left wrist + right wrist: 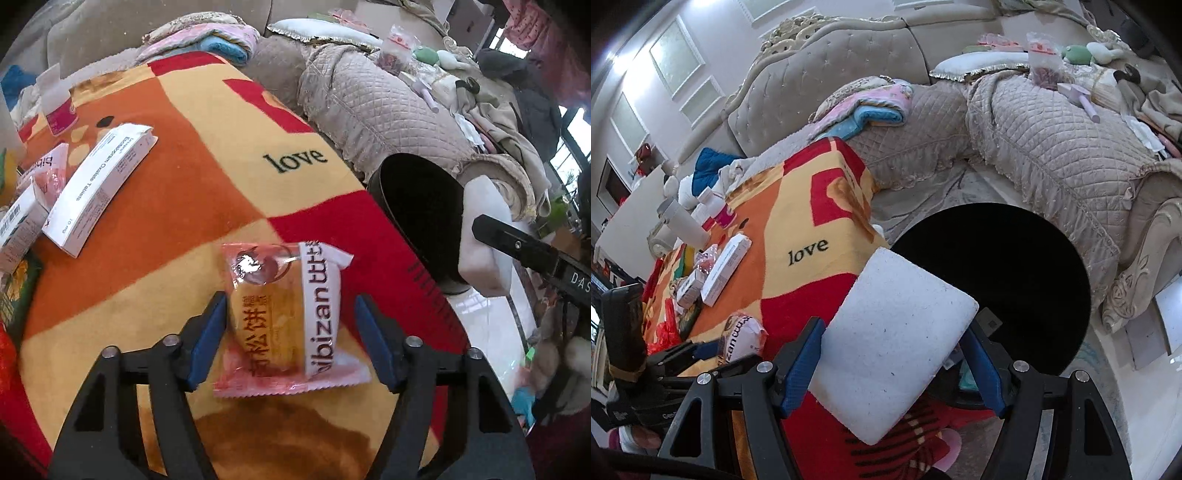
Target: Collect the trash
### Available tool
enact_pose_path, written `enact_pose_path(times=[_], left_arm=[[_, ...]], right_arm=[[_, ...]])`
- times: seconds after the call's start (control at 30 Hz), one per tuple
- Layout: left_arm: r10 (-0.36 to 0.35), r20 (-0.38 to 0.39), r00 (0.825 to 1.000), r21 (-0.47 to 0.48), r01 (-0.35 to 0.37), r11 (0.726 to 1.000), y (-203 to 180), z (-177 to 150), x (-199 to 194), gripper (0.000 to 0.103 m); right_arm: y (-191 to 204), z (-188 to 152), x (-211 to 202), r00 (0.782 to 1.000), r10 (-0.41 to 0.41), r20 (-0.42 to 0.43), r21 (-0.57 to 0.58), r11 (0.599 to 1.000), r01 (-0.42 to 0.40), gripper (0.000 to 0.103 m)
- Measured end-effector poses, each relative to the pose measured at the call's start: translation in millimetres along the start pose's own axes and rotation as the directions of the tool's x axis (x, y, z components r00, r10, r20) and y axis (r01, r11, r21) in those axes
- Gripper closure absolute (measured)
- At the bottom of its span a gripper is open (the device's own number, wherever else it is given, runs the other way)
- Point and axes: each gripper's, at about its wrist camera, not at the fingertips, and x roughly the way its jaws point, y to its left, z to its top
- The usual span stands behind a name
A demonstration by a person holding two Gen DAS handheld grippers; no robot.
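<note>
Left wrist view: left gripper (290,332) straddled the snack packet (286,321), jaws unclenched; crinkly, slippery film (light), so pinch mid-body. Right gripper (892,354) clamped the foam block (895,347).

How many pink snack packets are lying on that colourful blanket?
2: one snack packet between the left gripper's fingers, another packet far left among the medicine boxes. Others may hide in that clutter.

white foam block (897,332); black bin (1015,266); pink-wrapped snack (288,317)
</note>
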Motion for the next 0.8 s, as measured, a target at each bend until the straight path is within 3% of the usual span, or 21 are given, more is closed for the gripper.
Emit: enact_pose_path(times=[0.1,0.5,0.67,0.8], left_arm=[[-0.081,0.0,0.997,-0.025,0.081,0.996,-3.7,6.9,-1.4,0.048],[-0.218,0.045,0.975,0.062,0.215,0.975,-76.9,49.5,3.5,0.048],[-0.281,0.061,0.958,0.057,0.278,0.959,-88.4,61.2,9.2,0.047],[-0.36,0.077,0.93,0.072,0.355,0.932,-90.9,62.9,5.6,0.026]], right_arm=[[-9.5,0.9,-2.6,1.0,-0.015,0.007,0.012,1.0,0.015,0.03],[-46.9,9.6,-1.8,0.995,-0.087,0.037,0.071,0.994,0.085,0.03],[-56.2,13.0,-2.9,0.991,-0.112,0.071,0.065,0.992,0.107,0.026],[-57.8,12.7,-1.2,0.991,-0.114,0.062,0.061,0.992,0.11,0.019]])
